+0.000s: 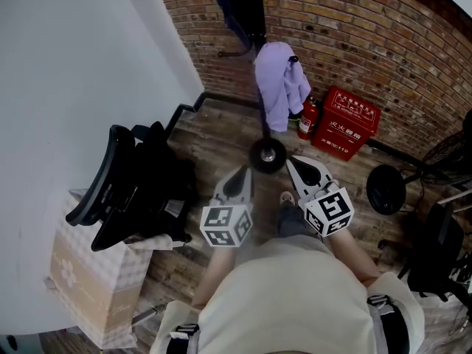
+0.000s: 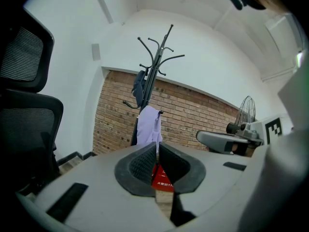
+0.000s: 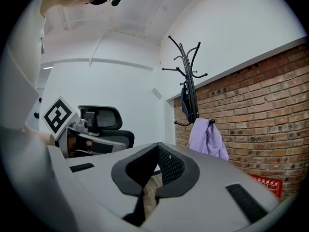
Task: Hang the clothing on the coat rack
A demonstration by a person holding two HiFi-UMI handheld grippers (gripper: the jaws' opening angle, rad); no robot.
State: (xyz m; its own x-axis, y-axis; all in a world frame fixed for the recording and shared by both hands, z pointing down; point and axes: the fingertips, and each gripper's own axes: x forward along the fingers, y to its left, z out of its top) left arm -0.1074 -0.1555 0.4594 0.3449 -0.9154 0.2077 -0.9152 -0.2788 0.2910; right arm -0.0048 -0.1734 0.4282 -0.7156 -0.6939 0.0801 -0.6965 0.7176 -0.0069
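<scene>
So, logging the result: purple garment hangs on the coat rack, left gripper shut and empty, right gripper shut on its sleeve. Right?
No. The right gripper is shut on nothing, as the right gripper view shows. The purple garment hangs on the coat rack, and the left gripper is shut and empty.

The head view looks steeply down from above the person's chest onto the wooden floor (image 1: 214, 135), near the coat rack (image 1: 267, 155) base. Both gripper views sit low, facing forward and upward; all three share that rack and the brick wall (image 1: 383, 35).
</scene>
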